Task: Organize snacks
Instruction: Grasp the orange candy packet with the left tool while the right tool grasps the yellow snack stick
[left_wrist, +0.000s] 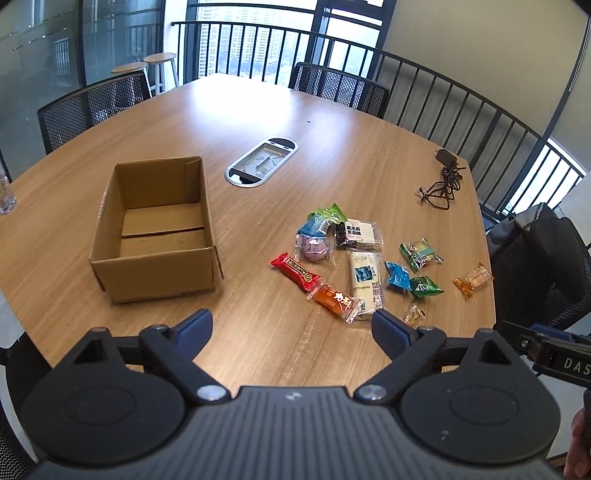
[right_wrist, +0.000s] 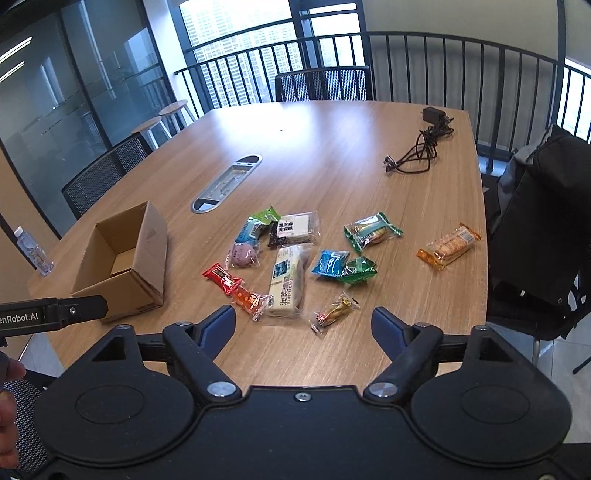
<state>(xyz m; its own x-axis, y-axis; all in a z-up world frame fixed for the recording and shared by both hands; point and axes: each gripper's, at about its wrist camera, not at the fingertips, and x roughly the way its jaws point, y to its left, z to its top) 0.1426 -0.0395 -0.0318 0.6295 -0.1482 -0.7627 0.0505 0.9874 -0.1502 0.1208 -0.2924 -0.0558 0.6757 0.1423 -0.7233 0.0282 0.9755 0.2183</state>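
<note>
An open, empty cardboard box (left_wrist: 155, 229) stands on the wooden table (left_wrist: 280, 110); it shows at left in the right wrist view (right_wrist: 125, 258). Several wrapped snacks lie loose to its right: a red bar (left_wrist: 295, 271), an orange pack (left_wrist: 336, 301), a long white pack (left_wrist: 365, 280), a purple round one (left_wrist: 314, 248). In the right wrist view I see the white pack (right_wrist: 288, 282), a small clear candy pack (right_wrist: 334, 312) and an orange cracker pack (right_wrist: 448, 245). My left gripper (left_wrist: 291, 328) is open and empty above the near table edge. My right gripper (right_wrist: 303, 326) is open and empty, just short of the snacks.
A metal cable port (left_wrist: 261, 161) sits in the table's middle. A black charger with cable (right_wrist: 421, 147) lies far right. A water bottle (right_wrist: 35, 254) stands at the left edge. Mesh chairs (left_wrist: 338, 88) surround the table; one with a bag (right_wrist: 539, 236) is at right.
</note>
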